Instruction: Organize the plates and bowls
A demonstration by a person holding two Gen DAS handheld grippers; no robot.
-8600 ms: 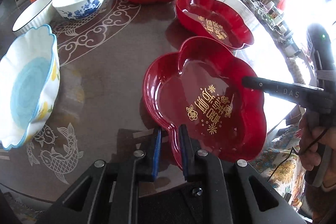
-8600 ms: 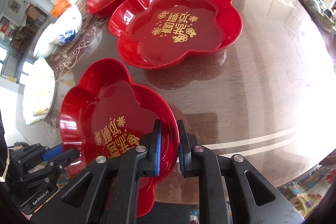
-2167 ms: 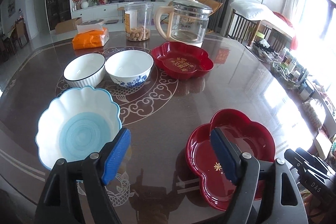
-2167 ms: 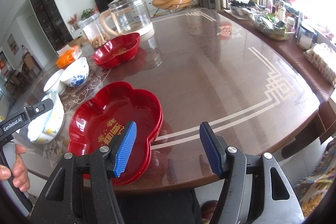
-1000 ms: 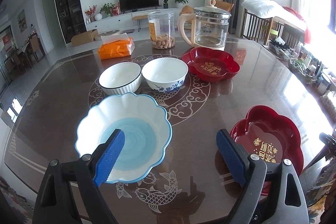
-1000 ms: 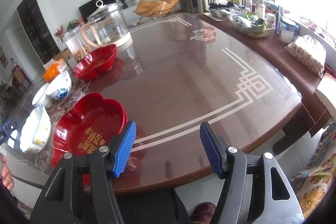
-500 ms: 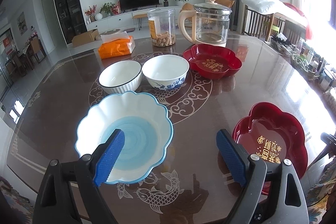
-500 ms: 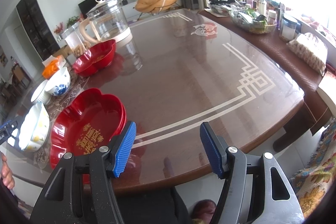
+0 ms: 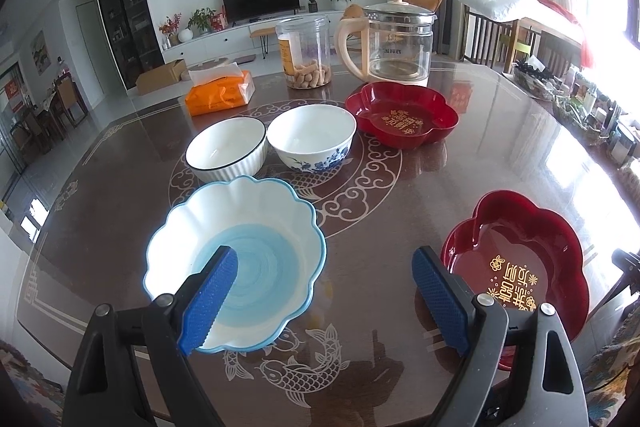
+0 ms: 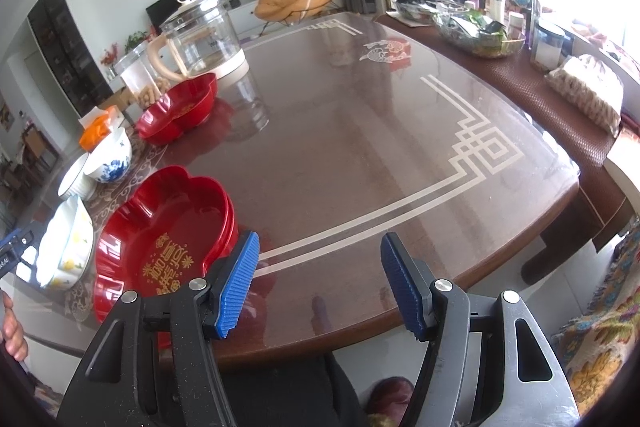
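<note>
A red flower-shaped plate [image 9: 520, 259] lies nested in a second one near the table's front edge; the double rim shows on the stack [image 10: 160, 235] in the right wrist view. A third red plate [image 9: 402, 115] sits farther back. A scalloped white bowl with a blue centre [image 9: 236, 251] stands front left, with a ribbed white bowl [image 9: 226, 151] and a blue-flowered bowl [image 9: 312, 139] behind it. My left gripper [image 9: 324, 291] hangs open above the table between the scalloped bowl and the stack. My right gripper [image 10: 320, 283] is open over the table's front edge, right of the stack.
A glass kettle [image 9: 396, 43], a clear snack jar [image 9: 306, 53] and an orange tissue pack [image 9: 220, 93] stand at the back of the brown table [image 10: 360, 131]. A cluttered side shelf [image 10: 520, 67] runs along the right. A hand [image 10: 12, 331] shows at the left edge.
Several seconds ago both grippers were shut on a red plate's rim; now both are open and drawn back, and that plate lies in another. Over the last second almost nothing moved.
</note>
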